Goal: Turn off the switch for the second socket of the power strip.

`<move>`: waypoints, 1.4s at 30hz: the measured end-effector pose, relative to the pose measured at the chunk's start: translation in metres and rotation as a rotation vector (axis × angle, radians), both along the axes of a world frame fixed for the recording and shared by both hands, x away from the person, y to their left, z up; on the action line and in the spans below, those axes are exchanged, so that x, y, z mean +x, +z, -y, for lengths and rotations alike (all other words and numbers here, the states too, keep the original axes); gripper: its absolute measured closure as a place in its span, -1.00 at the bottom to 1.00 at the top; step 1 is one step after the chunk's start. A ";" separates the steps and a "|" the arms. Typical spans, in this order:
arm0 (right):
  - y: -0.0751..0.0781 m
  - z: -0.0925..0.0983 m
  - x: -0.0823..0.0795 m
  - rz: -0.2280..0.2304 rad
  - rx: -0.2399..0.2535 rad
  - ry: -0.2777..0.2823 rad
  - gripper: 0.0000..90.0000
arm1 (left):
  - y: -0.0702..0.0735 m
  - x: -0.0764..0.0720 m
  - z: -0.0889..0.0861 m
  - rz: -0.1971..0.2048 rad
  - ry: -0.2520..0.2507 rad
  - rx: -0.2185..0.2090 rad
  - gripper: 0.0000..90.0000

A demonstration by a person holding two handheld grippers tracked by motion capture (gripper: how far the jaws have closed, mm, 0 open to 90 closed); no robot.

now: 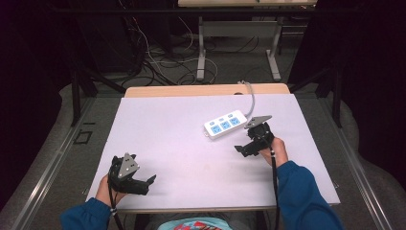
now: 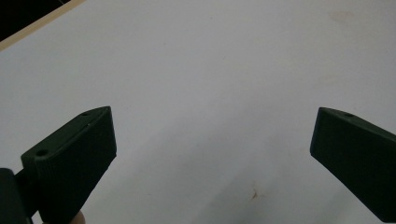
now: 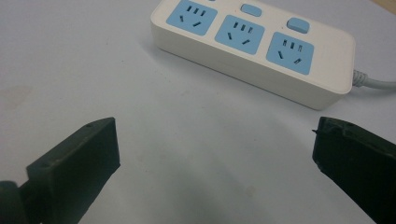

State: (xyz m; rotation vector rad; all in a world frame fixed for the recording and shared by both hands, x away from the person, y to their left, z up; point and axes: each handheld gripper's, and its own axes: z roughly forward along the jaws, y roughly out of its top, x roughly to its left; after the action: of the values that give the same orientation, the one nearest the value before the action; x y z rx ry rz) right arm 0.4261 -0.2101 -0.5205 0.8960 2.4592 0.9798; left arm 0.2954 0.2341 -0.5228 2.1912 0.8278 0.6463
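1. We see a white power strip (image 1: 225, 124) lying flat on a white table (image 1: 182, 143), set at a slant toward the far right part of the tabletop; it is our landmark for everything else.

2. The power strip carries three blue sockets in a row, each with a small blue switch (image 3: 250, 9) beside it, and its grey cable (image 1: 250, 98) runs off the far end toward the table's back edge.

3. The right gripper (image 1: 253, 141) hovers just beside the power strip, on its near right side, held in a person's hand with a blue sleeve (image 1: 299, 191) behind it.

4. In the right gripper view, the right gripper (image 3: 215, 158) has its jaws spread wide apart with nothing between them but bare tabletop; the power strip (image 3: 252, 46) lies just beyond the jaw tips, untouched, its long side facing them.

5. The grey cable (image 3: 373, 81) leaves the power strip at the right of that view, above the right-hand jaw.

6. The left gripper (image 1: 136, 179) sits well apart from the power strip, at the near left part of the table close to the front edge, its grey three-cornered plate (image 1: 127, 165) on top.

7. In the left gripper view, the left gripper (image 2: 212, 154) is also released, jaws wide, holding nothing, with plain white table (image 2: 210, 70) ahead and a small brownish mark (image 2: 254, 193) on the surface between them.

8. Beyond the power strip, past the table's wooden back edge (image 1: 206, 89), we see the metal legs of another table (image 1: 201, 48) and loose cables on the floor (image 1: 153, 62).
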 end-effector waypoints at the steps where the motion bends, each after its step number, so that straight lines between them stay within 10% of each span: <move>1: 0.000 -0.001 0.001 -0.002 0.003 -0.007 -1.00 | 0.000 0.000 0.000 0.000 0.000 0.000 -0.99; 42: 0.001 -0.021 0.040 -0.034 0.049 -0.001 -1.00 | -0.001 0.001 0.001 -0.006 -0.002 0.002 -0.99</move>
State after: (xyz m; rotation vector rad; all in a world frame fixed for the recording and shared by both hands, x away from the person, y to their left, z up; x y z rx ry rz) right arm 0.4659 -0.1893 -0.5199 0.9369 2.4720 1.0368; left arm 0.2961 0.2333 -0.5239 2.1961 0.8284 0.6406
